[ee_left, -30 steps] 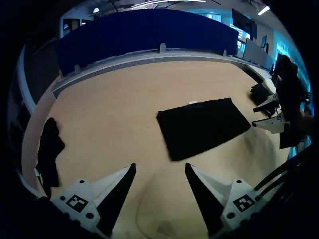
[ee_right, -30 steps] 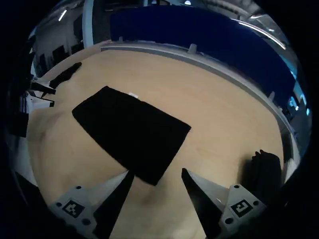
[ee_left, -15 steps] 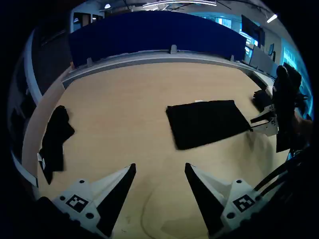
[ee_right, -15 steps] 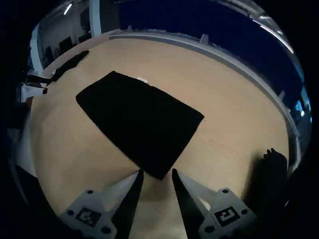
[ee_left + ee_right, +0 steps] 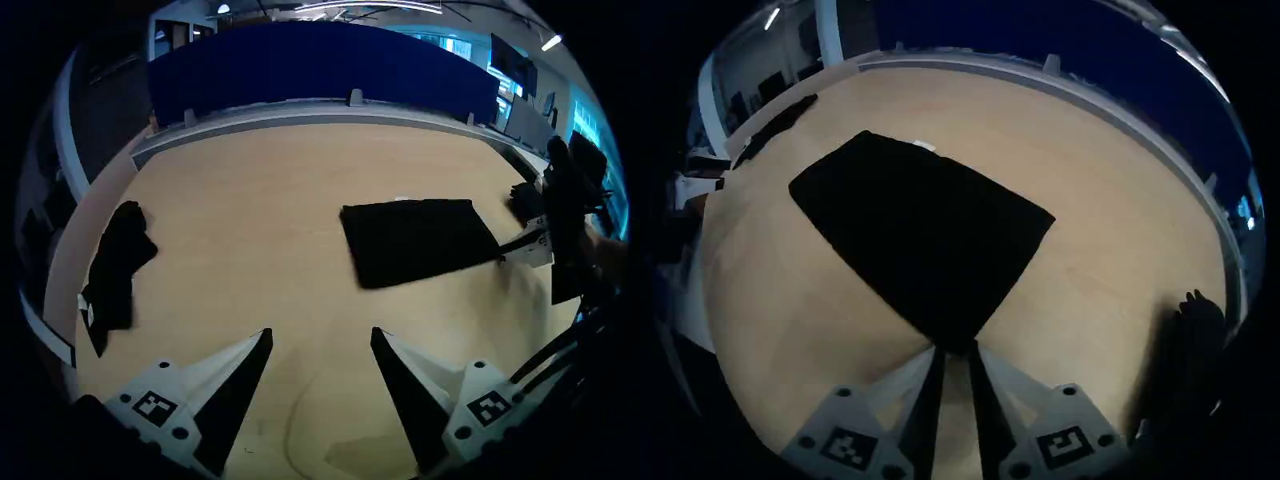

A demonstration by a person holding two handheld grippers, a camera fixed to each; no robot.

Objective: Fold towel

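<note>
A black towel (image 5: 420, 240) lies flat on the wooden table (image 5: 256, 200). In the right gripper view the towel (image 5: 920, 240) spreads out ahead, with its near corner pinched between the fingers of my right gripper (image 5: 955, 347), which is shut on it. The left gripper view shows that right gripper (image 5: 524, 244) at the towel's right corner, a hand (image 5: 596, 252) behind it. My left gripper (image 5: 320, 334) hovers open over bare wood, well short of the towel, with nothing between its fingers. It appears small at the left edge of the right gripper view (image 5: 698, 172).
A crumpled black cloth (image 5: 120, 264) lies near the table's left edge. Another dark pile (image 5: 524, 196) sits beyond the towel at the right, also seen as a dark pile (image 5: 1192, 336). A blue divider (image 5: 320, 68) runs along the table's far side.
My right gripper moved down to the towel's near corner and its fingers went from wide open to shut on it. My left gripper pulled back a little and stayed open.
</note>
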